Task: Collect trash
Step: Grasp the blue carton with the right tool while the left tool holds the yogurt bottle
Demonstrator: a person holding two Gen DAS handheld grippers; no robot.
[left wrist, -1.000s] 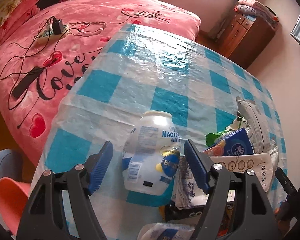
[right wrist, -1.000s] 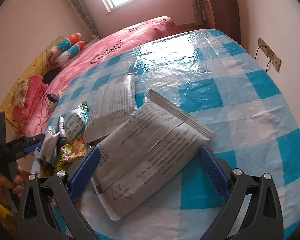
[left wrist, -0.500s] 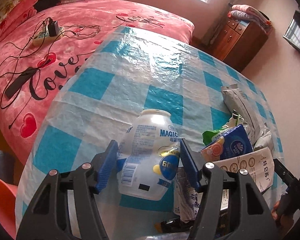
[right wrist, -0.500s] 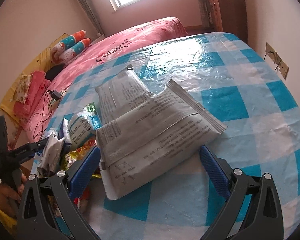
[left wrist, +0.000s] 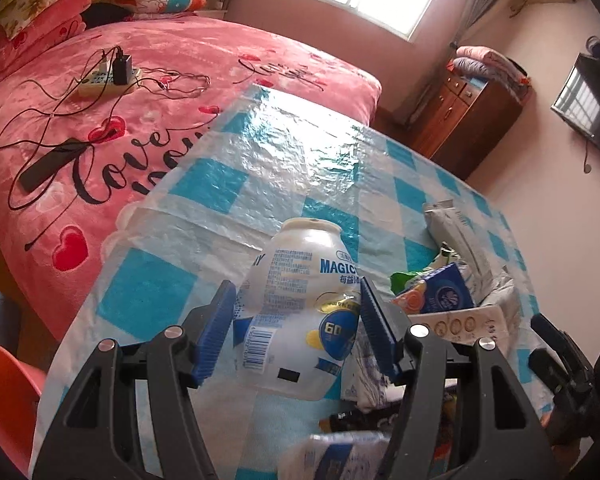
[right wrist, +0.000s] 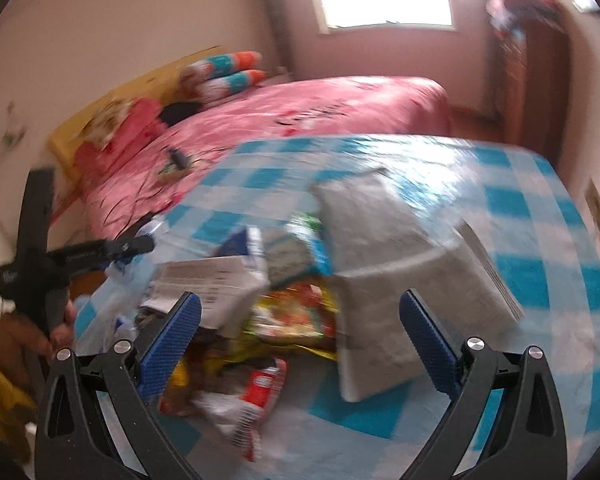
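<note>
Taking the white bottle (left wrist: 300, 312) as our landmark, we see the table (left wrist: 228, 184) under its blue-checked cloth run wide and bare beyond it, up to the far edge where the pink bed (left wrist: 140, 92) begins. To the bottle's left the cloth is bare as far as the table's near edge, with an orange chair (left wrist: 8, 384) below that edge. To the bottle's right the trash pile (right wrist: 260, 300) crowds in: a blue packet (left wrist: 440, 292), a white blister card (left wrist: 456, 324), grey pouches (right wrist: 380, 256) and snack wrappers, leaving little room on that side.

The bottle sits between the fingers (left wrist: 216, 332) of our left gripper (left wrist: 300, 332), its neck pointing away from us. Those fingers have just closed in, and their blue pads now press on the bottle's two sides, pinching it at its body.

Our right gripper (right wrist: 300, 344) hangs over the pile, right of the bottle, its fingers (right wrist: 428, 344) spread wide with nothing touching them; the larger grey pouch and wrappers lie below the gap. This view is blurred.
</note>
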